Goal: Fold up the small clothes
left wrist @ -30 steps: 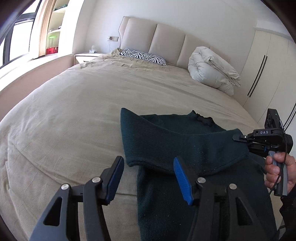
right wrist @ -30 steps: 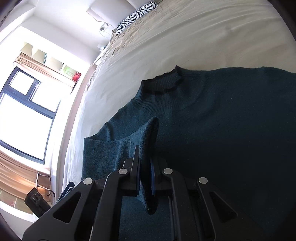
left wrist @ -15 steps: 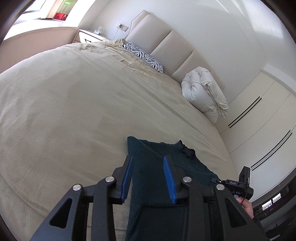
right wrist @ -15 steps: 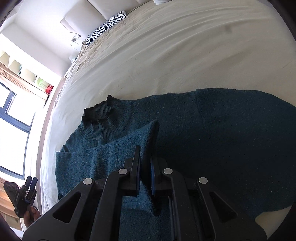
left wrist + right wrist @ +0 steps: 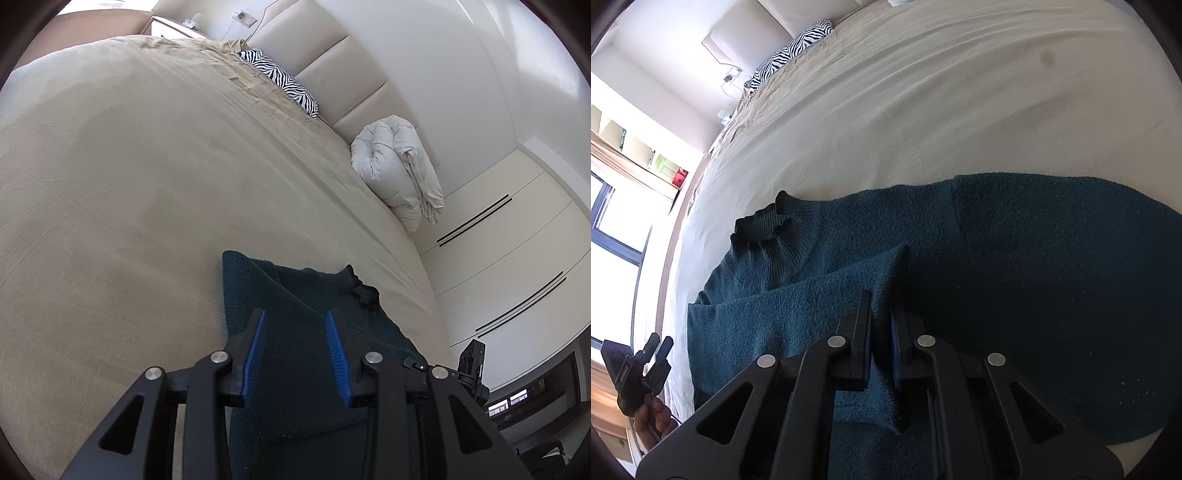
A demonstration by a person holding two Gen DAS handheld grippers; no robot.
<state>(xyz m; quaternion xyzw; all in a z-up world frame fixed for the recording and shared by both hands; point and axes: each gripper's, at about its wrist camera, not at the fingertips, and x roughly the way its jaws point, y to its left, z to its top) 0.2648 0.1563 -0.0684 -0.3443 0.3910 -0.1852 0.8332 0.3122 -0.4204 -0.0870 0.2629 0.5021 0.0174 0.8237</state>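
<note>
Far across the beige bed [image 5: 140,177]: zebra pillow [image 5: 280,81], rolled white duvet [image 5: 399,173]. Teal sweater [image 5: 1034,277] lies near. Right gripper [image 5: 881,332] pinches its folded sleeve [image 5: 812,306]; left gripper [image 5: 295,354] hovers above, fingers parted.

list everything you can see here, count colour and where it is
dark teal knitted sweater: 1, teal, flat on the bed, one sleeve folded across the body
beige bed cover: 1, beige, under the sweater
zebra-striped pillow: 1, black and white, by the headboard
rolled white duvet: 1, white, against the headboard
cream padded headboard: 1, cream, far end of the bed
white wardrobe doors: white, beside the bed
left gripper: 1, black with blue pads, open over the sweater
right gripper: 1, black, shut on the sleeve
</note>
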